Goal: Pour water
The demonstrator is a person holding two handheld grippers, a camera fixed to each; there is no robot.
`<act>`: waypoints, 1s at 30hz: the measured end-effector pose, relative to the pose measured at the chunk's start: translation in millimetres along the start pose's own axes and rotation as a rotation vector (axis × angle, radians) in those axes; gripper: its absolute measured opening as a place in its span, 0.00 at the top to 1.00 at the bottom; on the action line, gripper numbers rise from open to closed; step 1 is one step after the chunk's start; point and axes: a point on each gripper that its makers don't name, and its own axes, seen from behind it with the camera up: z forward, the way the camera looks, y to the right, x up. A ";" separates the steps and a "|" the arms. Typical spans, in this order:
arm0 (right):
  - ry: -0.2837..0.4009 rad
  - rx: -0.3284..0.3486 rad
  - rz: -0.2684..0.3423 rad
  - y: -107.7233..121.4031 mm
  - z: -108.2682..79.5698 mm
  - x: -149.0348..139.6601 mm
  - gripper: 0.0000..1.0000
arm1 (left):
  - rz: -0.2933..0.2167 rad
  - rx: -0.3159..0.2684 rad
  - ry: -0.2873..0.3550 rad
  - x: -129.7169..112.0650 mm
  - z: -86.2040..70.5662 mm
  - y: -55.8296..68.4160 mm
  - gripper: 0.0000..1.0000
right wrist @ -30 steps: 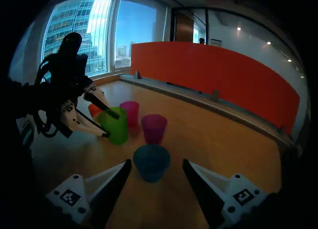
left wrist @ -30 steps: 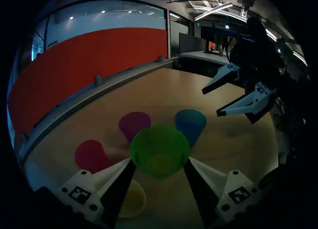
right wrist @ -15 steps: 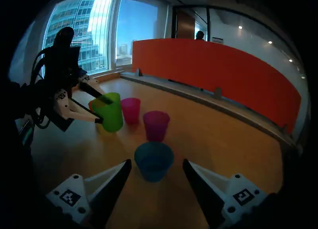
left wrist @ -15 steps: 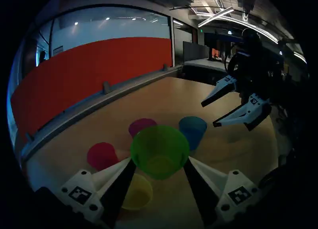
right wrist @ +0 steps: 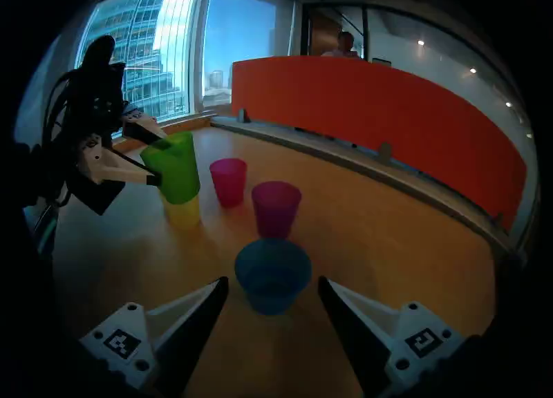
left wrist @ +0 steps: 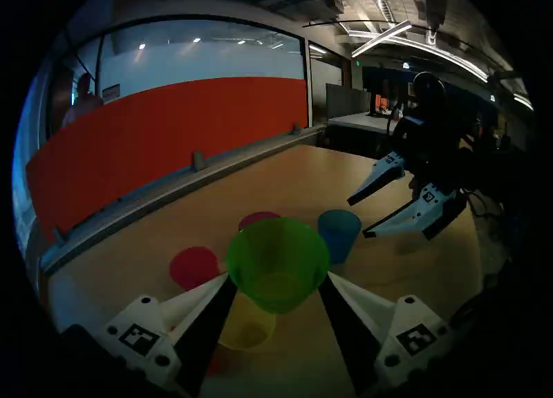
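Wooden table (right wrist: 394, 260), lit dimly; a long orange partition (right wrist: 387, 108) with a grey rail runs along its far edge, and windows (right wrist: 138, 59) fill the upper left of the right gripper view. Left gripper (left wrist: 276, 287): both fingers pinch the green cup (left wrist: 278, 260) at its sides. In the right gripper view, at left of frame, this gripper (right wrist: 157, 162) holds the cup (right wrist: 173, 166) off the table, slightly tilted, directly over the yellow cup (right wrist: 183, 211); cannot tell whether the two touch. Contents of the green cup not discernible. Right gripper (right wrist: 271, 282): fingers spread wide, the blue cup (right wrist: 272, 273) standing between them at lower centre, no contact seen. The left gripper view shows it (left wrist: 358, 218) at right of frame, just beside the blue cup (left wrist: 339, 225). Pink cup (right wrist: 228, 180) and purple cup (right wrist: 275, 208) stand upright mid-frame, close together, apart from the others. Bare tabletop lies open to the right of the cups, up to the partition rail.
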 end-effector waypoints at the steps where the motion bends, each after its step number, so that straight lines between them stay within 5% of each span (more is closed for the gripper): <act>1: -0.003 0.000 0.001 0.1 1.6 -0.8 0.00 | -0.003 0.002 0.003 0.1 -2.2 -0.9 0.18; 26: -0.049 0.015 0.011 -2.5 47.8 -10.8 0.00 | -0.031 0.059 0.017 -8.6 -40.4 -20.1 0.18; 30: -0.047 0.011 0.006 -1.4 50.5 -11.6 0.08 | -0.032 0.063 0.014 -10.9 -43.9 -21.5 0.18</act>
